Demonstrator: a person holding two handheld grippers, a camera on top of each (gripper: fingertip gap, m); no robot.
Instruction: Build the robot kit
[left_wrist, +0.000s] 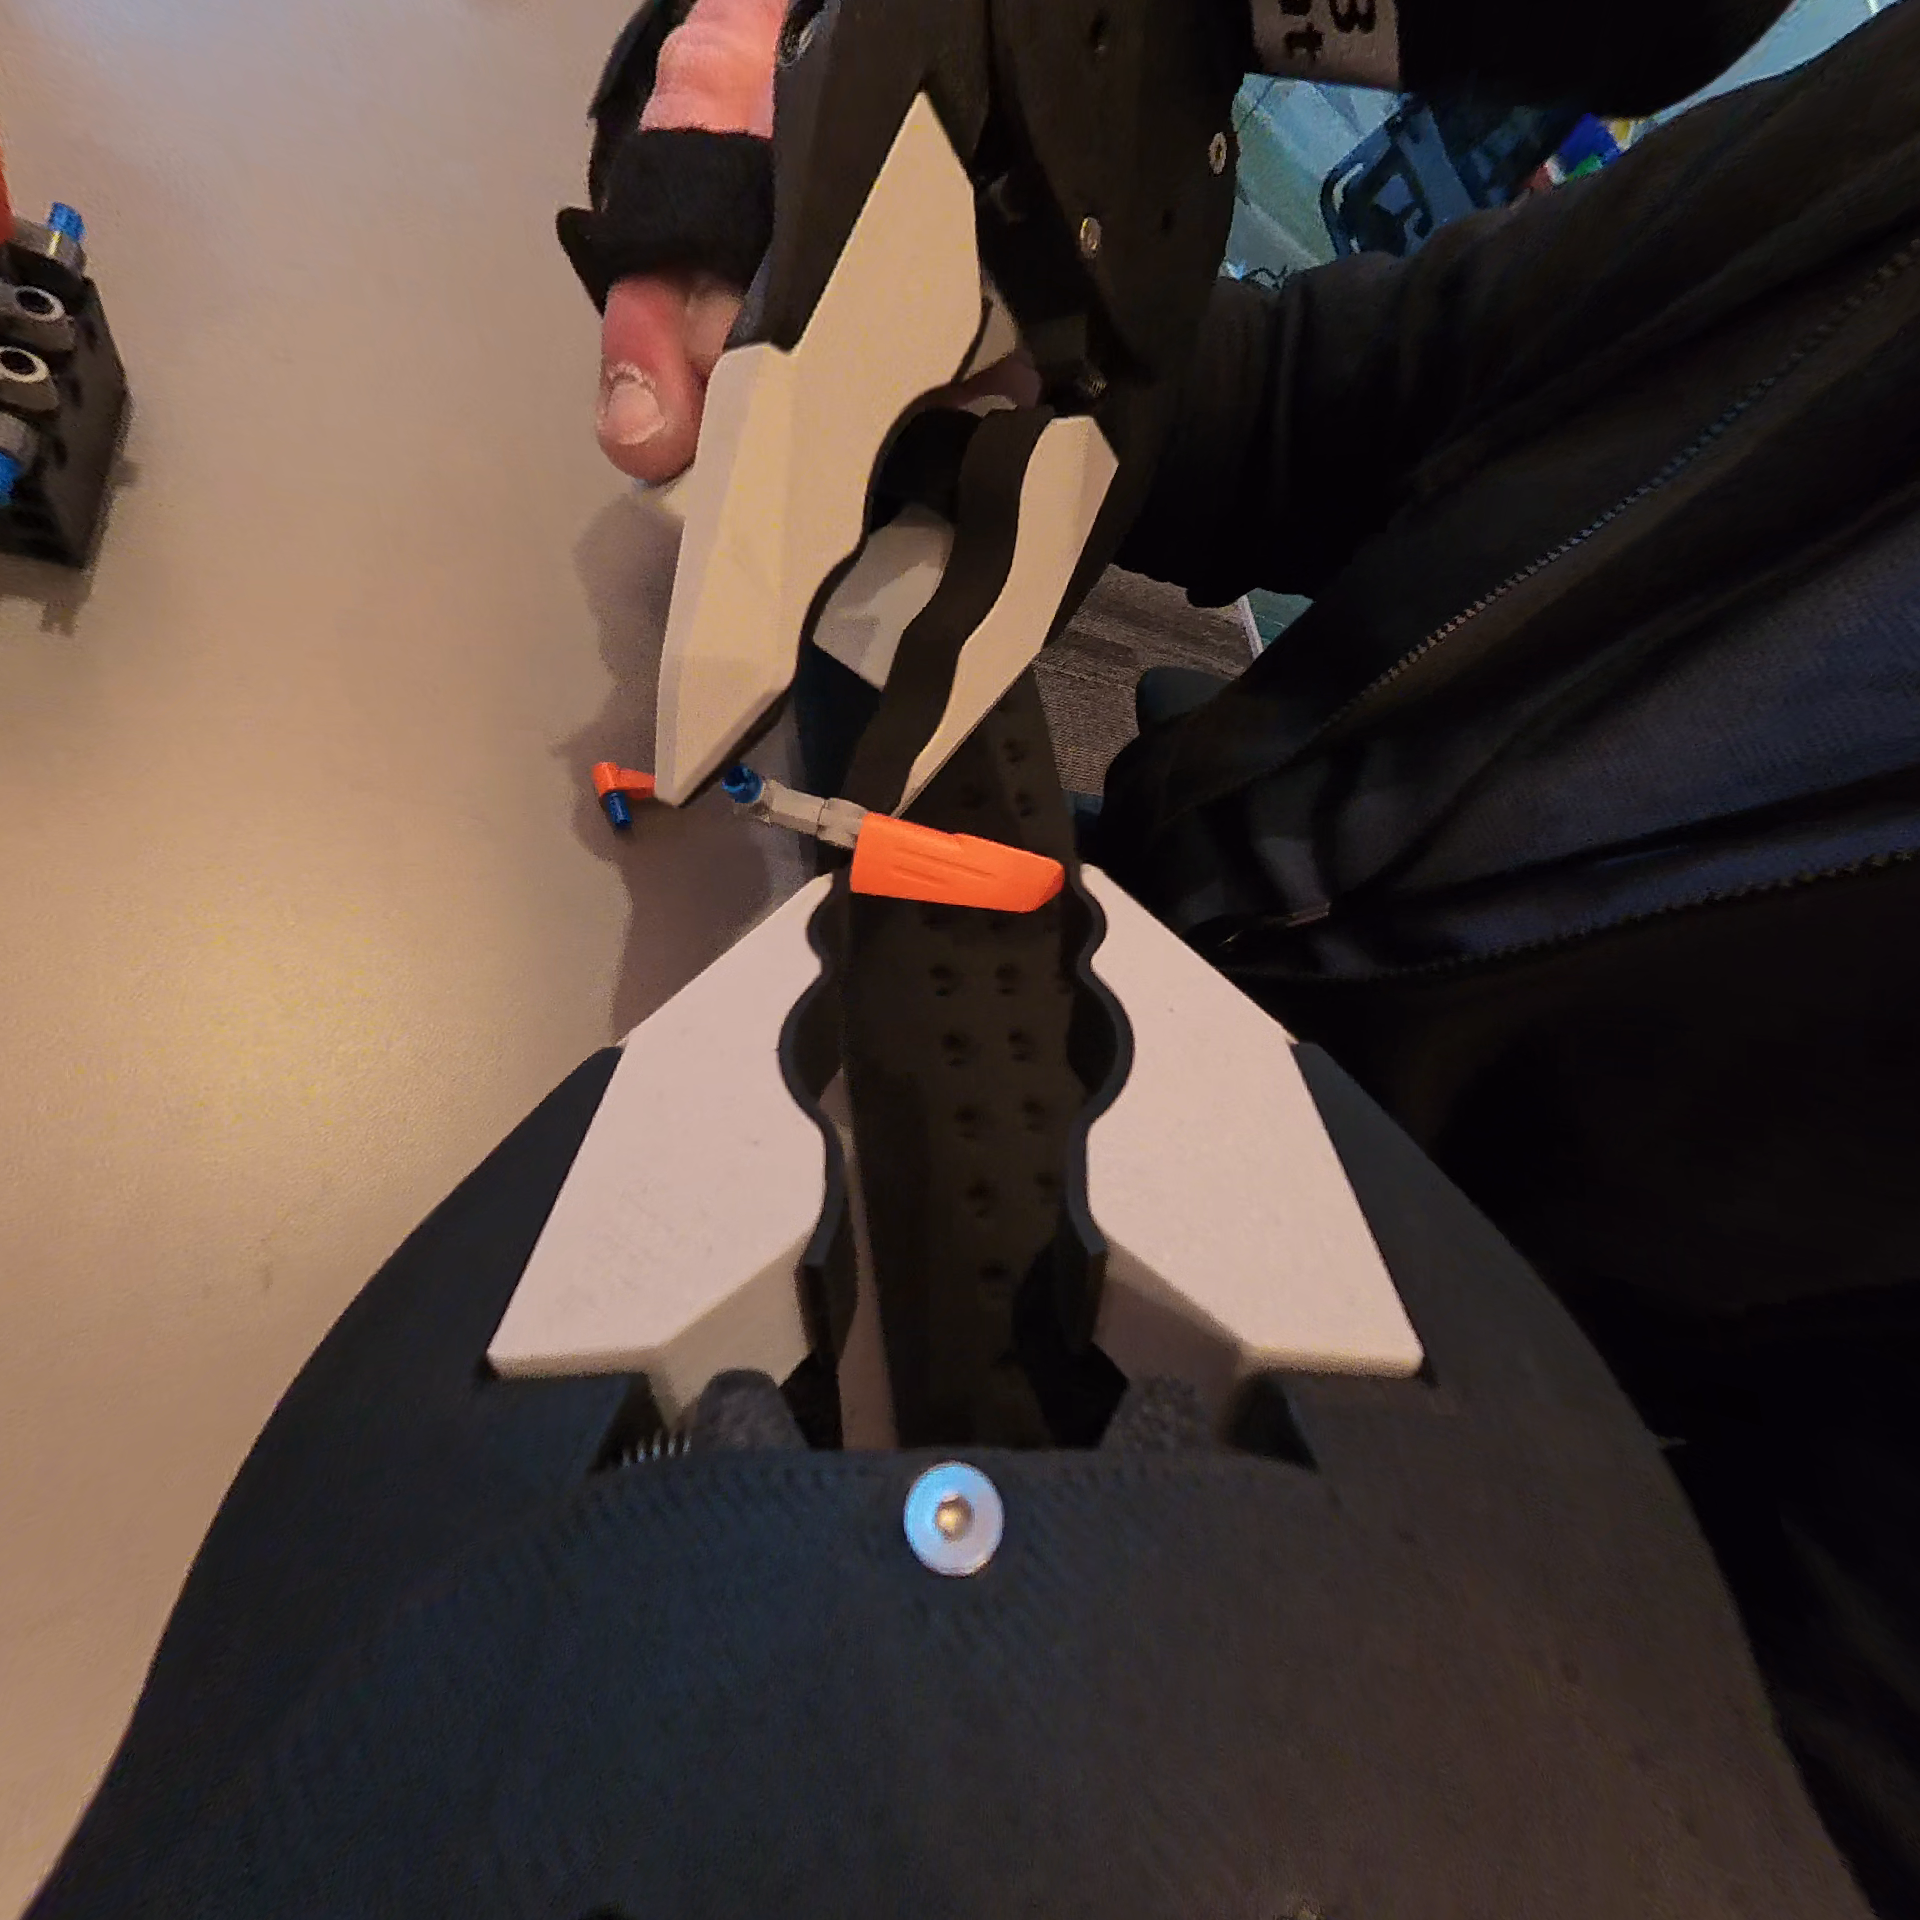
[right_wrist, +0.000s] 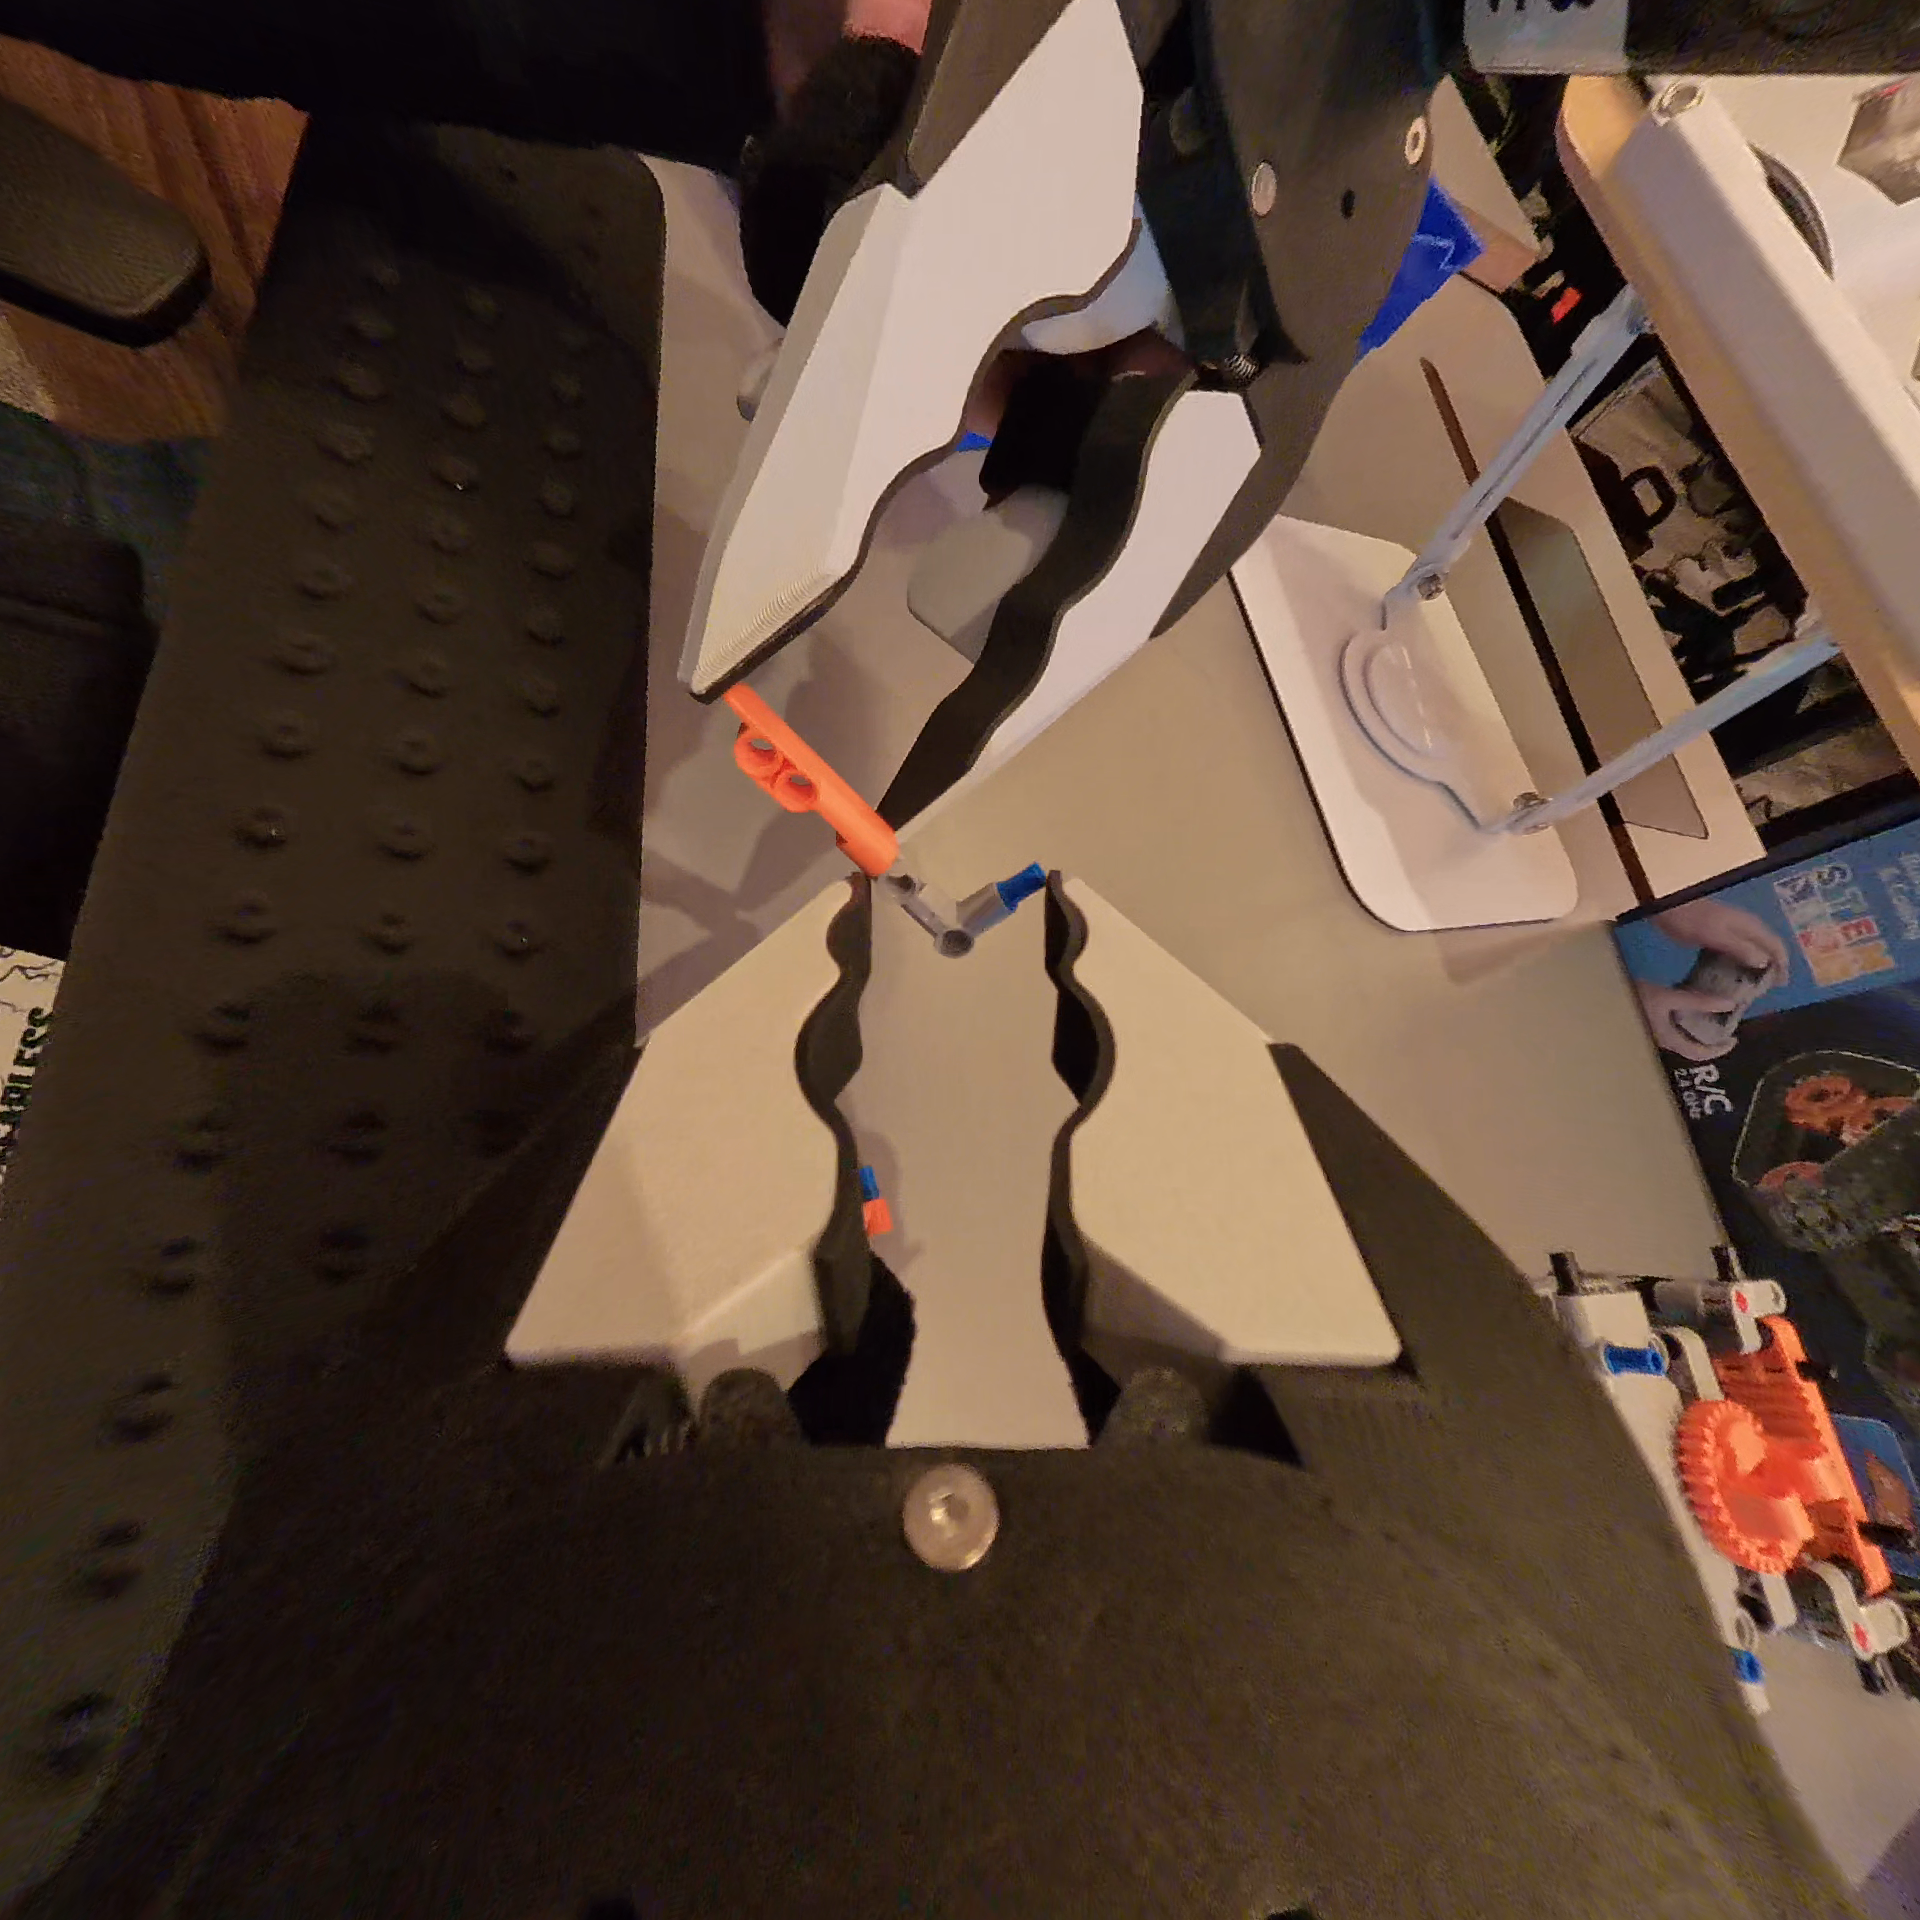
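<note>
Centrally, left claw (left_wrist: 956, 885) clamped the orange beam (left_wrist: 935, 868); right claw (right_wrist: 956, 883), half-open, bracketed its grey connector (right_wrist: 928, 916), grip unclear.

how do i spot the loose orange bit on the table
On the beige table, look beside the right gripper's fingers. The small orange piece lies loose there with a blue pin, unlike the longer gripped orange beam.

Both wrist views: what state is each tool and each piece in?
Left tool: shut on the orange beam.
Right tool: straddling grey connector, grip unclear.
Small orange piece: loose on table.
</note>
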